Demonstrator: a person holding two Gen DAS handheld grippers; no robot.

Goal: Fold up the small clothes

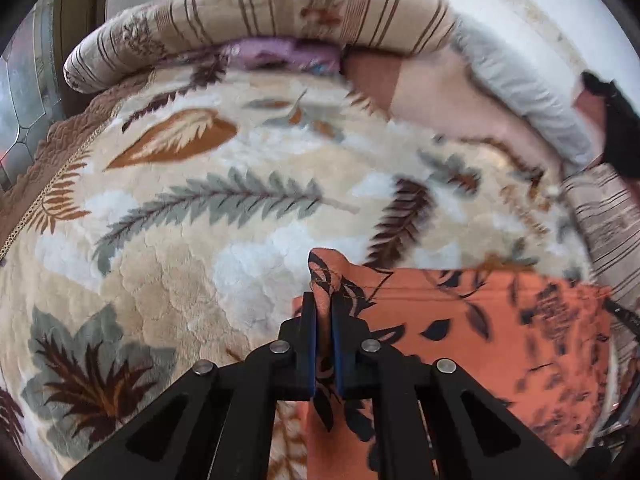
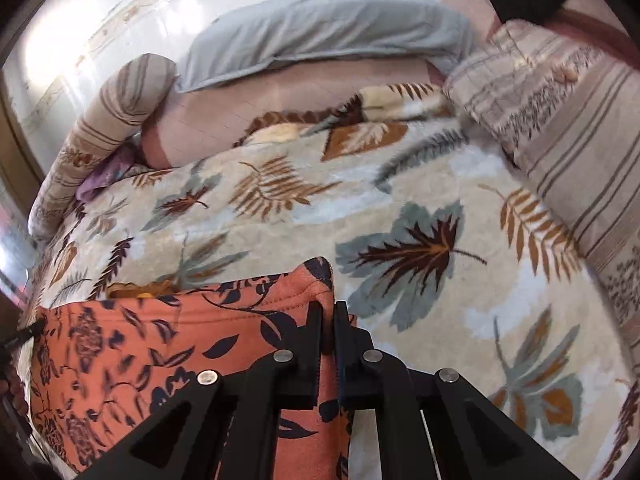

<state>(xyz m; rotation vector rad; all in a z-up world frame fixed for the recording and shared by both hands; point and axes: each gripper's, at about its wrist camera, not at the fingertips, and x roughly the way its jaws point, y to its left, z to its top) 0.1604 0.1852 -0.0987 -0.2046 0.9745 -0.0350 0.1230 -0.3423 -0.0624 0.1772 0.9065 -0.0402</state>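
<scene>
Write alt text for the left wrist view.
The left tool is shut on a corner of an orange garment with dark leaf print, which lies on a beige leaf-patterned blanket. A striped bolster lies beyond.

open blanket [image 2: 280, 216] ahead, pillows [image 2: 328, 32] beyond

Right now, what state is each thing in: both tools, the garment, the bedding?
Left tool: shut on one corner of the orange garment.
Right tool: shut on the opposite corner.
Orange garment: pinched at both corners, stretched between the tools above the leaf blanket.
Leaf blanket: spread flat.
Grey pillow: lying at the far edge.
</scene>
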